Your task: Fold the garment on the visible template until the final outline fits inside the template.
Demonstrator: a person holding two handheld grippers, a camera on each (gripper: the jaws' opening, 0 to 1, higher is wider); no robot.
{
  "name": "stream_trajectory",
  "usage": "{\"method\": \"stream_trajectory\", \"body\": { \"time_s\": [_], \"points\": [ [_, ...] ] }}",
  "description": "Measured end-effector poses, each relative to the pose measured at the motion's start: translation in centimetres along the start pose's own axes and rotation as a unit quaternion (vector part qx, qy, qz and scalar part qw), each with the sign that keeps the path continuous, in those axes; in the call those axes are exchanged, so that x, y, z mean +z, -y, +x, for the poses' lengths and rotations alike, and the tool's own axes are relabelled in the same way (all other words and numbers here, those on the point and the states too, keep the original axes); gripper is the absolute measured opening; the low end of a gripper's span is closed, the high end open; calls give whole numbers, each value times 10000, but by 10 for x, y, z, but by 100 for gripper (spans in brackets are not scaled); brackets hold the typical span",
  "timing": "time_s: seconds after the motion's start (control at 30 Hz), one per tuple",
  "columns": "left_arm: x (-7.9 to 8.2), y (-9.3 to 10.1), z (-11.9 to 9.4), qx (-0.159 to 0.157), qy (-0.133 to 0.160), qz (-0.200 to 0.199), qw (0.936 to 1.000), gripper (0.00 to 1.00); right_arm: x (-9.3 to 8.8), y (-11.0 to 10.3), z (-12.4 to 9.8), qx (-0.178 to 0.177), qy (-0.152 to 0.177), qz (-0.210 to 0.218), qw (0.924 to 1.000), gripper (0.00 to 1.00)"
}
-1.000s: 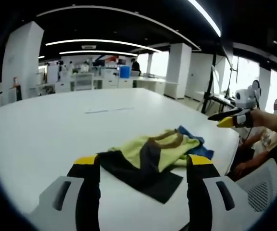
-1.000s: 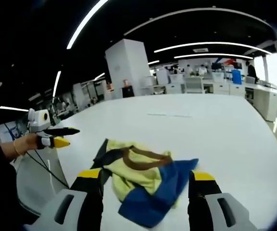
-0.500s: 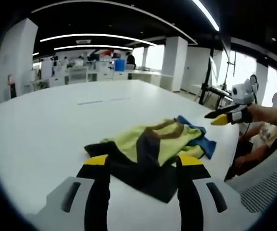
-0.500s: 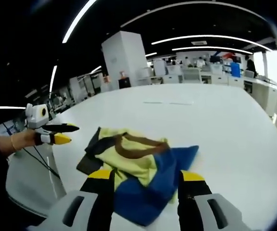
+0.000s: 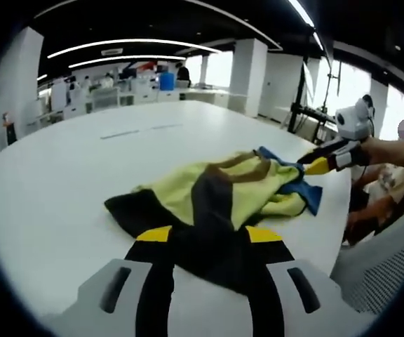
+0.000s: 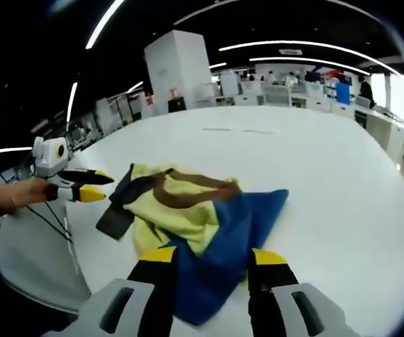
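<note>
Reaching in from two sides, both grippers sit low over a crumpled garment (image 5: 223,196) that lies in a heap on a large white table (image 5: 62,175). In the left gripper view the garment fills the lower centre of the frame: a black panel nearest the camera, yellow cloth with a brown neckband behind it, and a blue edge at centre right. The left gripper (image 5: 205,235) rises from the bottom with its yellow-tipped jaws apart at a moderate width, the black cloth lying between and under the tips; nothing is pinched yet as far as I can tell. At the right of that frame the right gripper (image 5: 319,163) comes in just beside the blue edge.

In the right gripper view the same garment (image 6: 188,210) sits at lower centre, blue cloth nearest. The right gripper (image 6: 207,254) stands with jaws open over that blue panel, not closed on it. The left gripper (image 6: 90,188) shows at the left of the frame, next to the black flap.

I cannot make out any template outline on the table; two faint marks in the upper middle of each frame are too small to read.

The step in hand looks like the opening grasp: taking hold of opposite edges so the heap can be spread flat. The next move calls for each pair of jaws to close on a single layer near an edge, then draw apart evenly without dragging the cloth off the table.
</note>
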State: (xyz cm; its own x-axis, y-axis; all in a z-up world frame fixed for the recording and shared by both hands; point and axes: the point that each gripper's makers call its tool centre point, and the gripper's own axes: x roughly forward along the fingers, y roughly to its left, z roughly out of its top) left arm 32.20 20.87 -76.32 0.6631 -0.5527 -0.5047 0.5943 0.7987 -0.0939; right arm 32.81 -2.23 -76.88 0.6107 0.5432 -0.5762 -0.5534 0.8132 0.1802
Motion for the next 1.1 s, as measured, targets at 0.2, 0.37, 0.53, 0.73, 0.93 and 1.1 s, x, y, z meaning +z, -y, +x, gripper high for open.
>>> {"method": "stream_trajectory", "body": {
  "time_s": [0.2, 0.37, 0.53, 0.73, 0.93, 1.1],
  "points": [
    [-8, -1, 10, -83, -151, 78, 9998, 29, -5, 4, 3, 10, -35, 141, 9999, 30],
    [-12, -4, 15, -49, -233, 109, 9997, 22, -4, 9, 3, -26, 3, 220, 9998, 21],
    [-14, -6, 16, -43, -282, 69, 9996, 15, -3, 7, 4, 17, 30, 185, 9998, 15],
    [-13, -5, 14, -12, -287, 71, 9996, 4, 1, 2, 4, 89, 99, 9, 9999, 2],
    [-2, -3, 8, 17, -91, 80, 9999, 1, 6, 2, 1, 90, 146, -26, 9998, 0],
    [15, -2, -1, 32, 108, 149, 9998, 1, 13, -1, -3, 164, 198, -121, 9996, 0]
  ]
}}
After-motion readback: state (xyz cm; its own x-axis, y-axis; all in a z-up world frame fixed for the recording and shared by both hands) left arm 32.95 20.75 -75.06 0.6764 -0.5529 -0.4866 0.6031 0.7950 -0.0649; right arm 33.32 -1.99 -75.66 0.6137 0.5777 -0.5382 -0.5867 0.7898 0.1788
